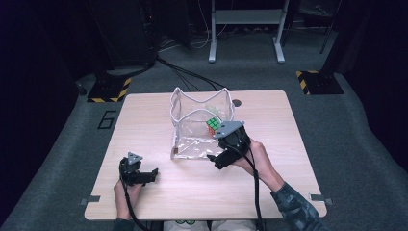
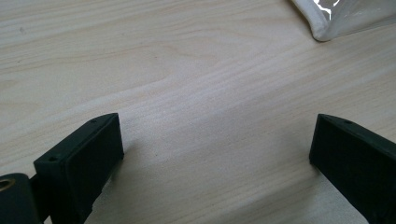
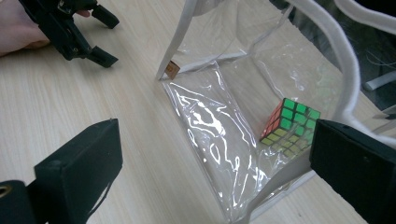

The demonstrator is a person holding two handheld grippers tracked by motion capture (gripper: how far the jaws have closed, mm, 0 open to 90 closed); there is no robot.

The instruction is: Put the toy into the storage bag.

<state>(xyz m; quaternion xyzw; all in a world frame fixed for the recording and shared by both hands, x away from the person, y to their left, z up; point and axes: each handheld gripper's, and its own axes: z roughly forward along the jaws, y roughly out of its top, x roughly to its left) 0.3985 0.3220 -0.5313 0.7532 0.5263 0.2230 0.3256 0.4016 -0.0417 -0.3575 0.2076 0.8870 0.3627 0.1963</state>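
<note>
Right gripper view: jaws of the right gripper [image 3: 212,154] stood spread wide, nothing between them, poised at the near rim of the clear bag [image 3: 210,126]; puzzle cube [image 3: 289,122] lay inside on the bag's floor, apart from both jaws; left gripper [image 1: 140,174] rested on the table [image 1: 144,115] near the bag's corner, jaws likewise parted and empty; judged: cube already bagged, or not yet fetched out; cannot tell which.
</note>
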